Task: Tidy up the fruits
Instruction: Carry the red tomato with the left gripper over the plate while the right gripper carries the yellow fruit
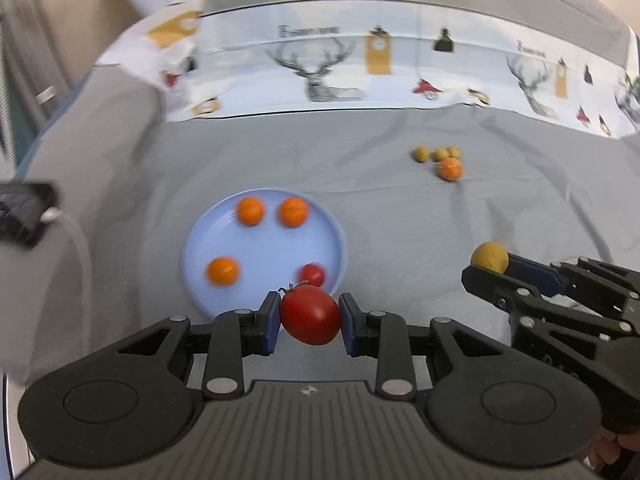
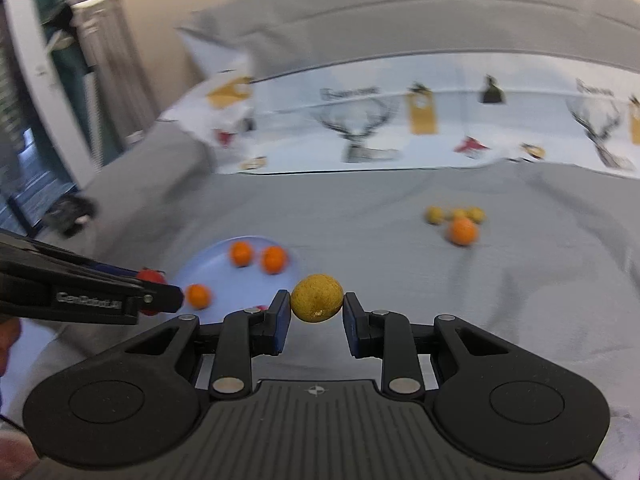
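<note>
While my left tongs [image 1: 310, 322] clamp a glossy red tomato [image 1: 310, 315], my right tongs [image 2: 316, 312] pinch a round yellow fruit [image 2: 317, 298].

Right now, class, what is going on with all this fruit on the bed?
A person is sorting fruit with a gripper in each hand. The left gripper is shut on a red tomato, just above the near rim of a blue plate that already holds three oranges and a smaller tomato. The right gripper is shut on a yellow fruit. One orange and three yellow fruits lie loose on the grey sheet.
</note>
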Demonstrator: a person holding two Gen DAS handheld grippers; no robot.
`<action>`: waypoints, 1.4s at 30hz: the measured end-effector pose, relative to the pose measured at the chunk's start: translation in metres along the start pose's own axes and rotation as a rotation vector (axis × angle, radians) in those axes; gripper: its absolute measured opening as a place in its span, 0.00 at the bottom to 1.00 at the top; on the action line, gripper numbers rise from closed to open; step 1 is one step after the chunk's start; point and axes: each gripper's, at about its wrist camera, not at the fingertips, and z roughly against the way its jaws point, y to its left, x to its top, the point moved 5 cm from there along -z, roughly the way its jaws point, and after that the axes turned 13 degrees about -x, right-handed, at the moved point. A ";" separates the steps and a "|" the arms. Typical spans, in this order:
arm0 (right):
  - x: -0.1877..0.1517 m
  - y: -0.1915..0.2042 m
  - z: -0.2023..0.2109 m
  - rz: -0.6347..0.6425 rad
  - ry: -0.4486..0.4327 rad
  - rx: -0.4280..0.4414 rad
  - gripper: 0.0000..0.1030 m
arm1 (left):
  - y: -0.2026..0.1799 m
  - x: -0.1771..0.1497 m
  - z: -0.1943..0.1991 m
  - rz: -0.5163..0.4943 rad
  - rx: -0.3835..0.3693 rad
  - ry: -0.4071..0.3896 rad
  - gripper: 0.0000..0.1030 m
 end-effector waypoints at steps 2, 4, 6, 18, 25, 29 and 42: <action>-0.003 0.018 0.013 0.021 -0.003 0.026 0.29 | 0.011 -0.011 0.015 0.023 0.009 -0.018 0.33; -0.007 0.034 0.025 0.044 -0.007 0.047 0.29 | 0.022 -0.022 0.029 0.048 0.015 -0.036 0.33; -0.012 0.048 0.036 0.079 -0.020 0.053 0.29 | 0.030 -0.031 0.041 0.067 0.017 -0.052 0.33; -0.022 0.081 0.072 0.165 -0.093 0.035 0.29 | 0.043 -0.062 0.074 0.113 -0.001 -0.123 0.33; -0.022 0.083 0.074 0.176 -0.099 0.034 0.29 | 0.046 -0.063 0.078 0.134 -0.001 -0.134 0.33; -0.023 0.083 0.075 0.171 -0.100 0.032 0.29 | 0.045 -0.063 0.077 0.133 -0.004 -0.130 0.33; -0.023 0.082 0.071 0.164 -0.086 0.029 0.29 | 0.049 -0.061 0.072 0.139 -0.003 -0.126 0.33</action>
